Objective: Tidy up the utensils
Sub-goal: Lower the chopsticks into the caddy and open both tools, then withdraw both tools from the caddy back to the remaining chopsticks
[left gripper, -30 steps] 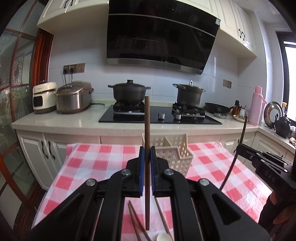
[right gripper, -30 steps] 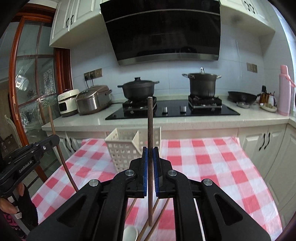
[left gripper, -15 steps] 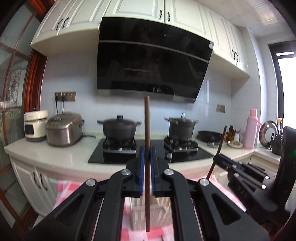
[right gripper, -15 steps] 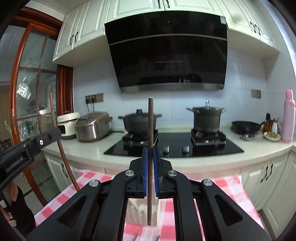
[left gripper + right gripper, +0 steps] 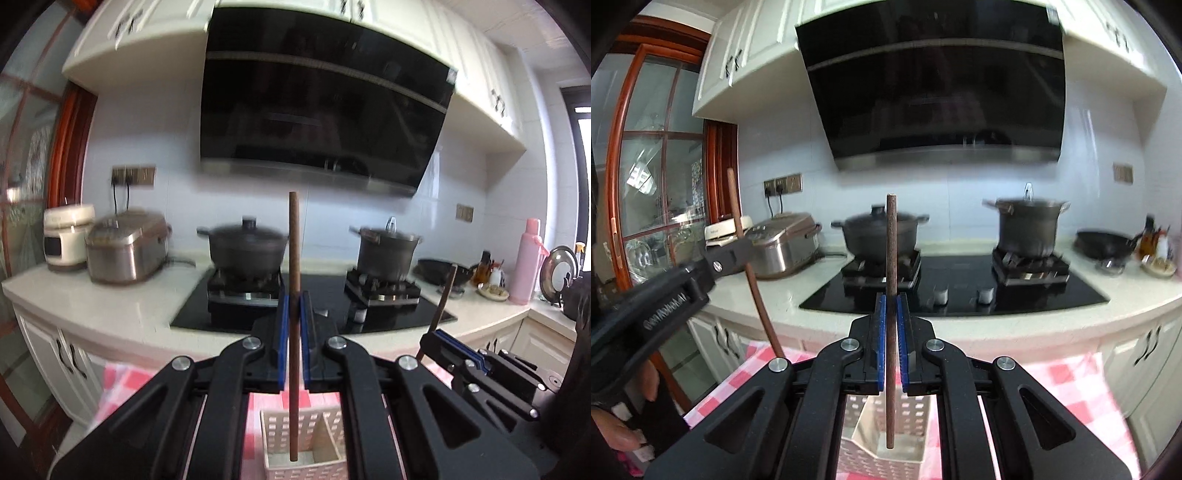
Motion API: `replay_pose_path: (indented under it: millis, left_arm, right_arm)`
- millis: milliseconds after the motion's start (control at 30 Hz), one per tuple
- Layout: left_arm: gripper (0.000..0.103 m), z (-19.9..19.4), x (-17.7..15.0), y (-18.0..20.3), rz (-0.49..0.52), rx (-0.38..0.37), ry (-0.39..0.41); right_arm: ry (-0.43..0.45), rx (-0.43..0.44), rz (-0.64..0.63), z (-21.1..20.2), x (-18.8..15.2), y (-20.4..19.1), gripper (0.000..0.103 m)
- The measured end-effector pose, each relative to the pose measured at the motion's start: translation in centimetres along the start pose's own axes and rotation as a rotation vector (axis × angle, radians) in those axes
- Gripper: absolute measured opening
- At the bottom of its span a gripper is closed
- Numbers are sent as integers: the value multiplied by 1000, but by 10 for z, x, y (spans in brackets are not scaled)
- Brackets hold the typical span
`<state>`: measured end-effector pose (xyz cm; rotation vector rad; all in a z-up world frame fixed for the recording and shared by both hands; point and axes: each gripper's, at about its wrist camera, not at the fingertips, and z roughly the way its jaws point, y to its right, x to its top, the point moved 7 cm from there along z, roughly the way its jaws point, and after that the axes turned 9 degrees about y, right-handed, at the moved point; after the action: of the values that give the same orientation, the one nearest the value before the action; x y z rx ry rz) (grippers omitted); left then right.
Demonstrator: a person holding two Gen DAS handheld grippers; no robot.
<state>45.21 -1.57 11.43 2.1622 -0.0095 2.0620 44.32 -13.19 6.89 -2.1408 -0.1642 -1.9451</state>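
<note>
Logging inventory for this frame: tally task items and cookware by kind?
Chopsticks: 2, one in the left gripper, one in the right gripper
White basket: 1
Pots on the stove: 2
Rice cookers: 2
Total: 7

A black range hood (image 5: 321, 122) hangs above a black glass cooktop (image 5: 956, 284) set into a pale countertop (image 5: 92, 310). A lidded dark pot (image 5: 247, 247) sits on the left burner and a taller steel pot (image 5: 1027, 229) on the right one. A dark wok (image 5: 1102, 243) rests on the counter to the right of the cooktop. At the counter's left end, a silver rice cooker (image 5: 123, 247) stands just beside a white appliance (image 5: 66, 236), below wall sockets (image 5: 133, 175). A pink thermos (image 5: 526, 258) stands at the right end. White cabinets (image 5: 738, 55) line the wall above.
</note>
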Motion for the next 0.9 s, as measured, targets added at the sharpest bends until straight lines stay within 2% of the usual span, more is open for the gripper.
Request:
replay_pose_path:
  millis: [200, 333, 533, 567, 600, 633, 667, 700, 733, 767, 900]
  left_arm:
    - [6, 31, -50, -18, -75, -31, -152]
    - [6, 41, -77, -24, -83, -29, -216]
    - [7, 53, -111, -34, -76, -2, -292]
    - [13, 54, -112, -36, -77, 3, -296]
    - [24, 55, -113, -38, -78, 7, -295]
    - [29, 56, -112, -42, -83, 16, -286]
    - [40, 54, -110, -45, -87, 25, -277]
    - [46, 53, -108, -49, -92, 36, -262]
    - [47, 51, -105, -50, -95, 42, -253]
    - [47, 49, -104, -53, -94, 48, -247]
    - [55, 39, -96, -62, -110, 71, -228]
  right_arm:
    - [-143, 13, 32, 28, -39, 2, 9]
    - [-218, 2, 54, 41, -61, 6, 9]
    - [-239, -22, 103, 57, -72, 19, 9]
    - [-241, -26, 104, 60, -73, 21, 9]
    - [-240, -35, 96, 62, -73, 22, 12]
    - [-240, -45, 88, 63, -73, 24, 15]
    - [-240, -49, 81, 64, -73, 26, 18]
    - [-238, -49, 80, 64, -72, 26, 31]
    - [-232, -51, 84, 63, -72, 27, 50]
    - [-221, -49, 91, 60, -71, 28, 55]
    - [-206, -62, 64, 51, -68, 29, 55]
